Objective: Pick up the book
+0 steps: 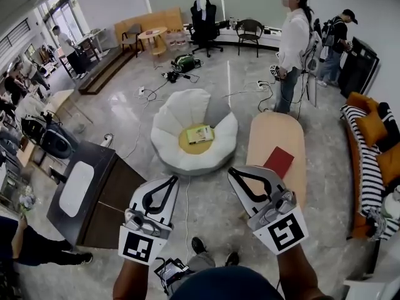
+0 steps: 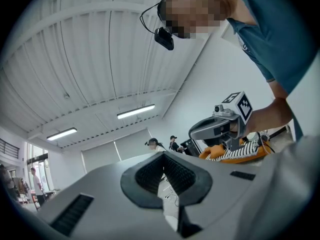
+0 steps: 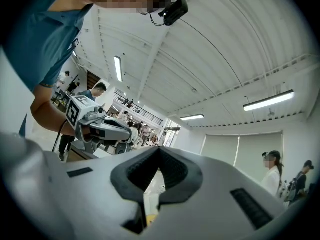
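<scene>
Head view: green book (image 1: pixel 200 134) long axis left-right.

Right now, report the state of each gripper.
Left gripper: jaws shut, holding nothing.
Right gripper: jaws shut, holding nothing.
</scene>
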Demonstrator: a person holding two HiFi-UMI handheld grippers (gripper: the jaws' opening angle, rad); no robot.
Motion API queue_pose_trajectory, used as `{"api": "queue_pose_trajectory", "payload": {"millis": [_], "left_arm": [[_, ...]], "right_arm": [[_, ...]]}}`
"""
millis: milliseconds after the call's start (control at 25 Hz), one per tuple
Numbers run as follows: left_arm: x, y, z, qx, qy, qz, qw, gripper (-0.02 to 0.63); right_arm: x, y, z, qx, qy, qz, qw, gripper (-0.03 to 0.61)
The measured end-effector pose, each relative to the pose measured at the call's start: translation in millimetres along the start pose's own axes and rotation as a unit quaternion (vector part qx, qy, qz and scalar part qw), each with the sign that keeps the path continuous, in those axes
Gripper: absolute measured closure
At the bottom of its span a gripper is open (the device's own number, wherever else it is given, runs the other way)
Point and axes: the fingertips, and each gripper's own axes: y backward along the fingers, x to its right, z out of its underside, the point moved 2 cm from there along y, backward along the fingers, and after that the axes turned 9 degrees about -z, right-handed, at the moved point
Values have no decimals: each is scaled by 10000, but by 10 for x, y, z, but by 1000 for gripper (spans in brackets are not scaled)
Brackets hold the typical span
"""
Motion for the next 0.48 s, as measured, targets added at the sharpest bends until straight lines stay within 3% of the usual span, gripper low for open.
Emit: {"api": "queue_pose_trajectory", "payload": {"millis": [480], "left_arm": [[-848,-311,376,320,222,231,9990,609]], "right_arm": [[193,-903,-4,-160,128,243,9995,566]]}}
